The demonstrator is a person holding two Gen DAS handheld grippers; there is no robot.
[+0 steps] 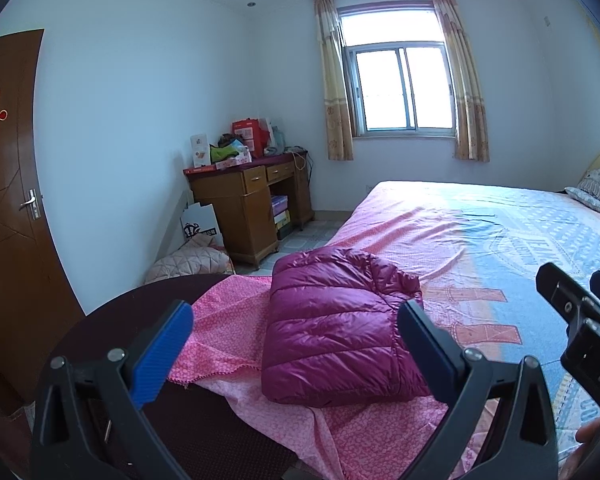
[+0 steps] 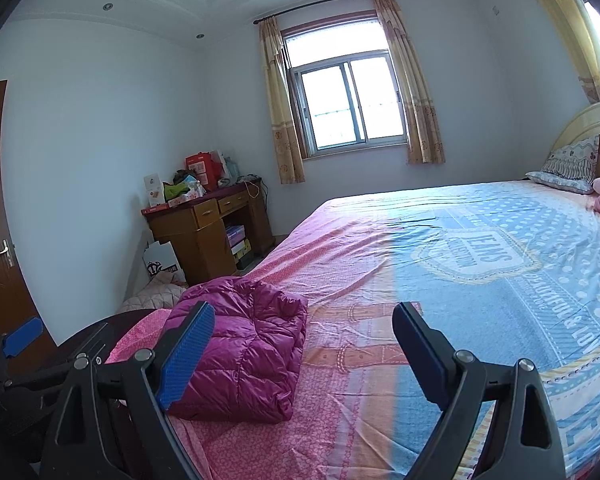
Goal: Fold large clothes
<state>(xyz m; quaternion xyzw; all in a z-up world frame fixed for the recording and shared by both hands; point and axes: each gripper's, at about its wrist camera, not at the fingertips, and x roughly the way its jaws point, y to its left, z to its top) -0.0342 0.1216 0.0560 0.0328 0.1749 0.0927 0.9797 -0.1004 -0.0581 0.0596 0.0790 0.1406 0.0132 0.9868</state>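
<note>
**A:** What sits around the jaws, and is anything in the way?

**B:** Both grippers hover above a bed (image 2: pixel 380 248). The left gripper (image 1: pixel 296 336) has its jaws spread wide, holding nothing. The right gripper (image 2: pixel 304 340) is the same: jaws wide apart and empty. A folded jacket (image 1: pixel 336 332) lies between and just beyond the left jaws, near the bed's corner; in the right view it sits behind the left-hand jaw. Nothing lies between the jaws and the jacket. Far ahead stand a wooden counter (image 1: pixel 248 208) piled with boxes, a curtained window (image 1: pixel 400 88), and to the far left a brown door (image 1: pixel 8 200).

**A:** Textures and shapes?

**B:** The jacket is glossy magenta, quilted in puffy ribs, folded into a rough rectangle. The bedsheet is thin cotton, pink floral on one side, blue with dots on the other, lightly creased. One finger pad (image 1: pixel 164 356) is ribbed blue.

**A:** Any writing?

**B:** The sheet reads "JEANS" in a badge; the door bears a red Chinese character.
</note>
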